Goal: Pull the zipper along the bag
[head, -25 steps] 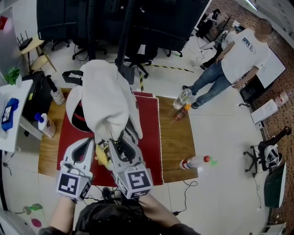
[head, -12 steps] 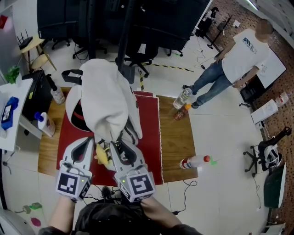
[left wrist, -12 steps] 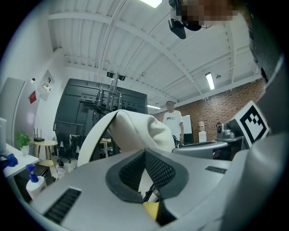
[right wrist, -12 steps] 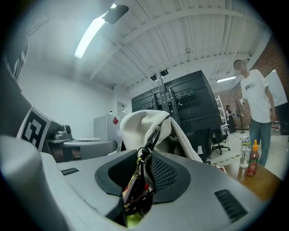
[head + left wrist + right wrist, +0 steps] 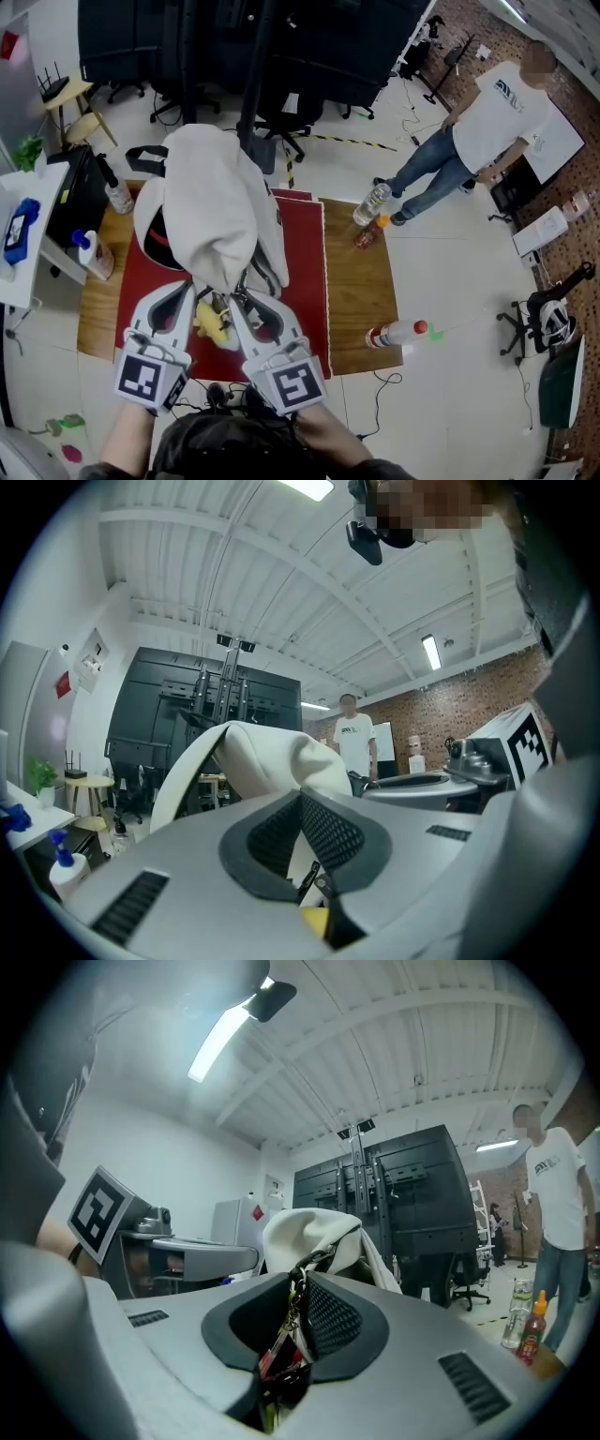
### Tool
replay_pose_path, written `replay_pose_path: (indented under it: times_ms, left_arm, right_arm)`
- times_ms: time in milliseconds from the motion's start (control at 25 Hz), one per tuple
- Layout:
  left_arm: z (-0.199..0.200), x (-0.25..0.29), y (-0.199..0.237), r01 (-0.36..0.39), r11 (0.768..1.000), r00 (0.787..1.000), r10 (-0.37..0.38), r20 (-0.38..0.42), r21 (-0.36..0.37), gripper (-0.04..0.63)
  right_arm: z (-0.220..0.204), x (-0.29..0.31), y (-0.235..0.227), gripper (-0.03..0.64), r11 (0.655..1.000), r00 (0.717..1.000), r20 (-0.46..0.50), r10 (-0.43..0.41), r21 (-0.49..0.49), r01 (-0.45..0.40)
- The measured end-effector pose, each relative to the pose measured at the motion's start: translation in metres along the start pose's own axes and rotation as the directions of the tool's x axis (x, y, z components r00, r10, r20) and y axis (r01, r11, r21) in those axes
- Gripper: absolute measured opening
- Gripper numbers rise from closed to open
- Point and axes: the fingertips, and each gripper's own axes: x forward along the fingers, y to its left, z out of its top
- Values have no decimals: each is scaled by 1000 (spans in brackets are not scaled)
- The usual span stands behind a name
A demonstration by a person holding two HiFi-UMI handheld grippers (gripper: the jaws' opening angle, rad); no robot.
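A white backpack (image 5: 211, 202) lies on a red mat (image 5: 305, 281), its near end towards me. My left gripper (image 5: 194, 292) is shut on the bag's near edge; in the left gripper view white fabric (image 5: 272, 761) and a bit of zipper sit between its closed pads. My right gripper (image 5: 238, 298) is right beside it at the same end. Its jaws have just been closing, and its pads now pinch the zipper pull (image 5: 286, 1335) with its dangling charm. The bag (image 5: 309, 1232) rises just beyond the pads.
The mat lies on a wooden table (image 5: 361, 291). A yellow object (image 5: 208, 323) lies under the grippers. Two bottles (image 5: 372, 202) stand at the far right, another bottle (image 5: 398, 332) lies at the near right, and a spray bottle (image 5: 94, 255) stands on the left. A person (image 5: 469, 131) stands beyond.
The right gripper's jaws have narrowed onto the zipper pull, and the gripper has rolled and shifted slightly right. The left gripper and the bag have stayed still.
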Motion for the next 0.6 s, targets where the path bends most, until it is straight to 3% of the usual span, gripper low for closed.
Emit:
replay_pose_path:
  times_ms: [320,480,600]
  left_arm:
    - [11,6,-12,24,1000,1000,-24,-5,-6,32]
    - [27,11,-33,97,995,995,-97,5,-12,35]
    - [31,23,-47,141,990,990,-141,-25,5,126]
  right_arm:
    - [5,-11,-8,69,997,1000,-10,15,-72,-16]
    - [3,-14,-9,67,990,999,-26,34,-139,-37]
    - [4,-14,-9,66,989,999,-19,45,-138,-47]
